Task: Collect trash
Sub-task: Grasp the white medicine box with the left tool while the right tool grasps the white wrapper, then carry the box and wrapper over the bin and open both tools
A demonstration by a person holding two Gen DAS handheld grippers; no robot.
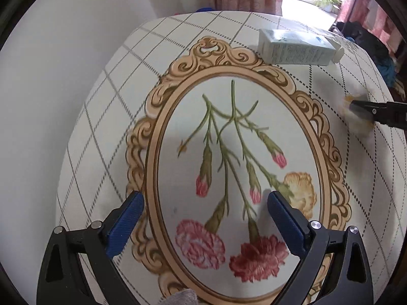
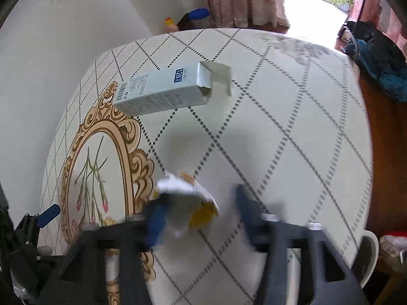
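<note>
A crumpled white and yellow wrapper (image 2: 188, 190) lies on the checked tablecloth (image 2: 279, 117) between the fingers of my right gripper (image 2: 201, 208). The blurred left pad (image 2: 157, 216) touches it and the right pad (image 2: 244, 203) stands apart from it, so the jaws are open. In the left wrist view the right gripper (image 1: 356, 106) shows at the right edge over the blurred wrapper (image 1: 361, 124). An empty pale carton (image 2: 162, 89) with its end flap open lies on its side farther back, also the carton (image 1: 295, 48). My left gripper (image 1: 203, 216) hangs open over the printed flowers, holding nothing.
The round table (image 1: 84, 127) stands against a white wall on its left. Bottles (image 2: 195, 15) sit behind its far edge. Dark clothes (image 2: 376, 58) lie on the wooden floor at right. A white curved rim (image 2: 371, 254) shows beside the table's near right edge.
</note>
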